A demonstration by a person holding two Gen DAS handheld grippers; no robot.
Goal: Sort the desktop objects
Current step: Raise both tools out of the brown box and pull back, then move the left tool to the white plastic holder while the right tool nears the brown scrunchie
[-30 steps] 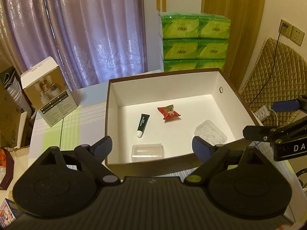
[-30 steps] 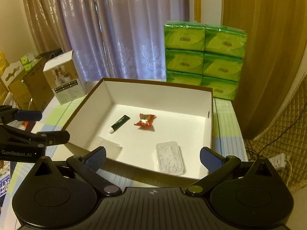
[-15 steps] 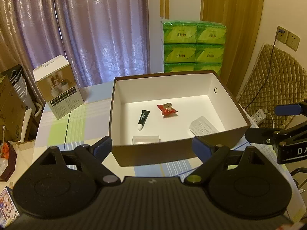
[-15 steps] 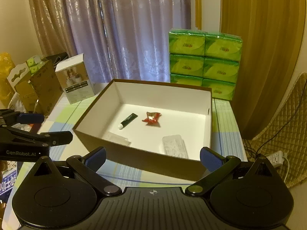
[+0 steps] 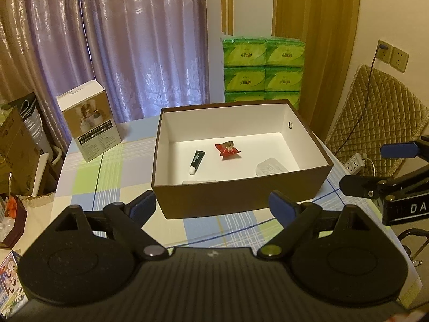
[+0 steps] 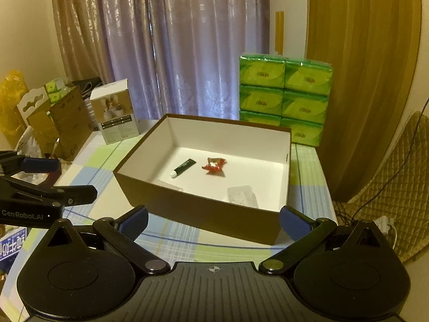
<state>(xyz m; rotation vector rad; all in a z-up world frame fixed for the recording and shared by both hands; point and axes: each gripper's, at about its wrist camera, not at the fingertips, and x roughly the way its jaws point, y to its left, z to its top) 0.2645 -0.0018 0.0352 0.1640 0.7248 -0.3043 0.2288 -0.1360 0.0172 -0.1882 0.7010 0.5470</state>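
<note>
A brown box (image 5: 241, 198) with a white inside stands on the checked tablecloth. In it lie a dark green tube (image 5: 197, 161) with a white cap, a red snack packet (image 5: 228, 150), a clear plastic case (image 5: 270, 167) and a clear cup (image 5: 199, 181) on its side, mostly hidden by the near wall. The same box (image 6: 203, 209) holds the tube (image 6: 183, 167), packet (image 6: 214, 165) and case (image 6: 242, 197) in the right wrist view. My left gripper (image 5: 213, 205) and right gripper (image 6: 214, 221) both stand open and empty, short of the box's near wall.
A white product carton (image 5: 89, 119) stands upright at the table's back left. Green tissue packs (image 5: 264, 71) are stacked behind the box. A quilted chair (image 5: 375, 123) and a power strip (image 5: 355, 162) are to the right. Cardboard boxes (image 6: 53, 120) crowd the left.
Both grippers have pulled back and up from the box, which now looks smaller and farther. The near wall now hides most of the clear cup. Nothing in the box moved.
</note>
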